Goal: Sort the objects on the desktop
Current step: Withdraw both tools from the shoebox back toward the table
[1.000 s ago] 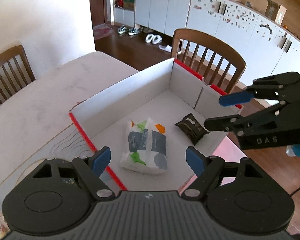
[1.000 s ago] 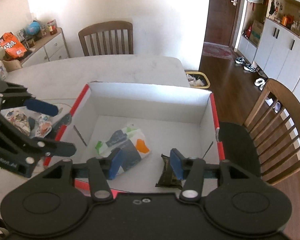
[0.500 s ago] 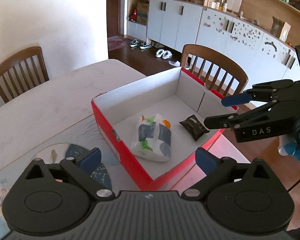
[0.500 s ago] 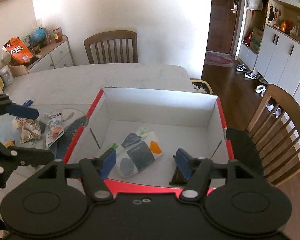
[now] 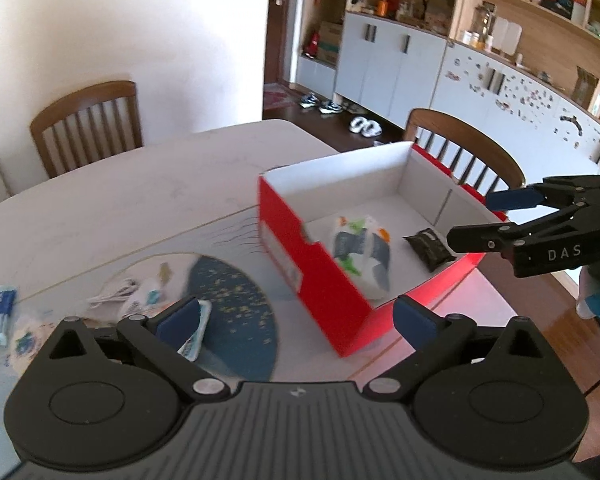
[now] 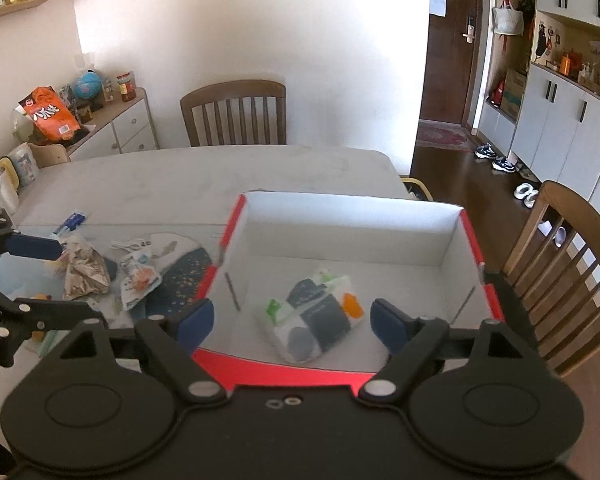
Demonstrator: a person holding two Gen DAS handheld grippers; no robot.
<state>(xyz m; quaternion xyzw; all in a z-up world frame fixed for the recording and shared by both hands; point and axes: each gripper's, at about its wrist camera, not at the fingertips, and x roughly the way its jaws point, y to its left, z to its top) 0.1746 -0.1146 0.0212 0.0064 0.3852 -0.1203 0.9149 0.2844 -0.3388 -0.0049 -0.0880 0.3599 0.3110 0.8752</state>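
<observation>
1. My left claw (image 5: 296,316) is spread as wide as it goes and empty; my right claw (image 6: 292,322) has nothing between its pads and its jaws are opening. Both hang by the near side of the red box (image 6: 284,372)
2. In the red box lie a white printed packet (image 6: 312,316) and a small dark sachet (image 5: 428,243), apart from each other. The unsorted things, a crumpled wrapper (image 6: 85,268), a small pouch (image 6: 138,282) and a blue tube (image 5: 0,312), lie left of the red box on the tabletop (image 6: 204,176)
3. Reaching left for them, I judge my right claw could clip the red box's near wall and shove it toward the tabletop edge beside the chair (image 6: 568,268)
4. The loose pieces lie close together: I could pinch two at once
5. The crumpled wrapper looks slippery and may slide out
</observation>
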